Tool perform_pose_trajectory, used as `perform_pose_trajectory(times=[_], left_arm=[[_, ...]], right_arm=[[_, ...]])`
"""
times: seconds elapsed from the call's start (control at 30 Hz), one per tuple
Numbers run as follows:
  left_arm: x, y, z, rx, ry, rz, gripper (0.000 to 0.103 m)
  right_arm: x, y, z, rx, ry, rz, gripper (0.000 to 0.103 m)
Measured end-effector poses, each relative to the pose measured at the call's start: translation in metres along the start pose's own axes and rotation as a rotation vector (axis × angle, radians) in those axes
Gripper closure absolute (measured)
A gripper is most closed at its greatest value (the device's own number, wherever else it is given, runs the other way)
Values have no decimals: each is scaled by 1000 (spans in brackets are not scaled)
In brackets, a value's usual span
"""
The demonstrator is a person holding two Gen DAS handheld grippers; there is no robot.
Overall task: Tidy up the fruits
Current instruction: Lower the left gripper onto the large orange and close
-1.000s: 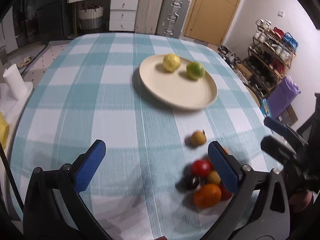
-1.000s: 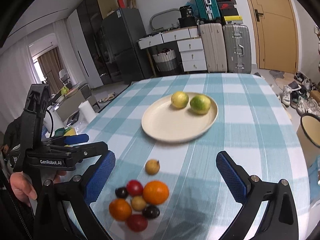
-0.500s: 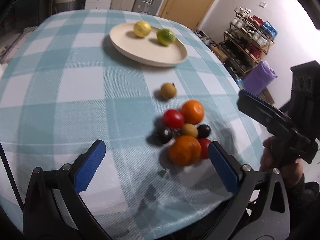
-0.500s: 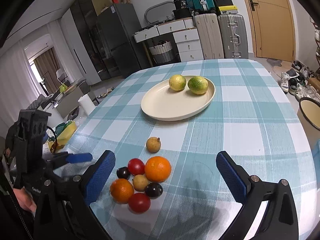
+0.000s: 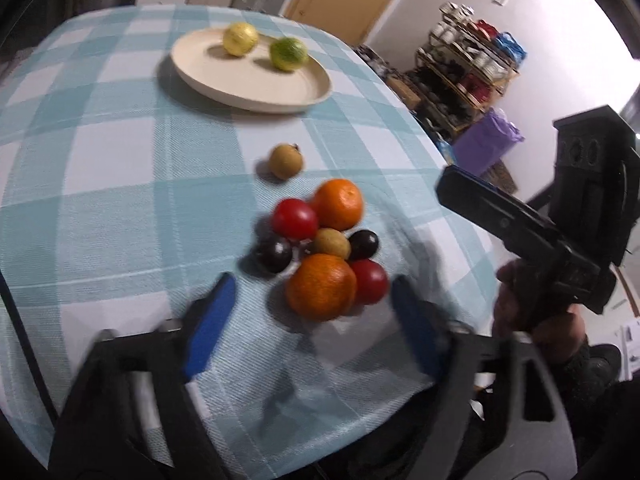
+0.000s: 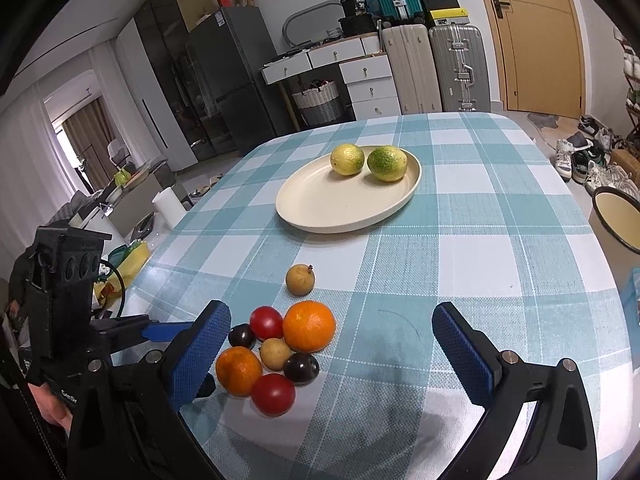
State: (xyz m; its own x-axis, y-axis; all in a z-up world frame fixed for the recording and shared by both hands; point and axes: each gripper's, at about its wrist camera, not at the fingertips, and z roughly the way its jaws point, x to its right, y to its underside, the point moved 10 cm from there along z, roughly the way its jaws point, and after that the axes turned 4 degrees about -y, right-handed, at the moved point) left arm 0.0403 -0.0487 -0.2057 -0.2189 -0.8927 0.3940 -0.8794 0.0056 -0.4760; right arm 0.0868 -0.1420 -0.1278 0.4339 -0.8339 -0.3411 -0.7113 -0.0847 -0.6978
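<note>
A cluster of fruit sits low and centre in both views on our teal-checked tablecloth (image 6: pixel 480 208): the near orange (image 5: pixel 321 287) touching a red tomato (image 5: pixel 370 282), a second orange (image 6: pixel 309 325) behind, another tomato (image 6: pixel 266 322), two dark plums (image 6: pixel 301 367) and a small tan fruit (image 6: pixel 275 353) wedged between them. A lone tan fruit (image 6: pixel 300 279) lies apart, just above the pile. Higher in frame, a cream plate (image 6: pixel 320 208) carries a lemon (image 6: pixel 347 159) and a lime (image 6: pixel 387 164) side by side. Our left gripper (image 5: pixel 310 316), blurred, brackets the near orange with jaws apart, gripping nothing. Our right gripper (image 6: pixel 331 344) gapes wide and empty, its left pad (image 6: pixel 198 352) beside the pile. Suitcases (image 6: pixel 436 68) and a door (image 6: pixel 532 36) crowd the background.
</note>
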Motion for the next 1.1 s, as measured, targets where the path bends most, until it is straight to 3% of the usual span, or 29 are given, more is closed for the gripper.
perform_pose_trajectory(times=[0.17, 0.27, 0.3, 0.47, 0.67, 0.8, 0.9, 0.97, 1.1], left_arm=[[5, 2, 3, -22, 33, 3, 54], [3, 2, 5, -31, 46, -13, 66], [1, 1, 5, -30, 39, -16, 75], [-3, 1, 7, -42, 77, -37, 76], [-1, 3, 3, -27, 53, -17, 78], [0, 2, -3, -11, 57, -6, 94], [0, 2, -3, -9, 54, 7, 94], [-4, 1, -2, -9, 77, -37, 92], [-10, 1, -1, -8, 64, -67, 78]], right_arm=[[1, 0, 1, -4, -2, -4, 0], [1, 0, 2, -3, -4, -2, 0], [1, 0, 2, -4, -5, -1, 0], [2, 1, 2, -4, -4, -2, 0], [3, 3, 2, -6, -3, 6, 0], [4, 4, 3, -6, -4, 7, 0], [2, 5, 4, -9, -6, 4, 0], [1, 5, 5, -11, -7, 1, 0], [-2, 6, 5, -11, -12, -2, 0]])
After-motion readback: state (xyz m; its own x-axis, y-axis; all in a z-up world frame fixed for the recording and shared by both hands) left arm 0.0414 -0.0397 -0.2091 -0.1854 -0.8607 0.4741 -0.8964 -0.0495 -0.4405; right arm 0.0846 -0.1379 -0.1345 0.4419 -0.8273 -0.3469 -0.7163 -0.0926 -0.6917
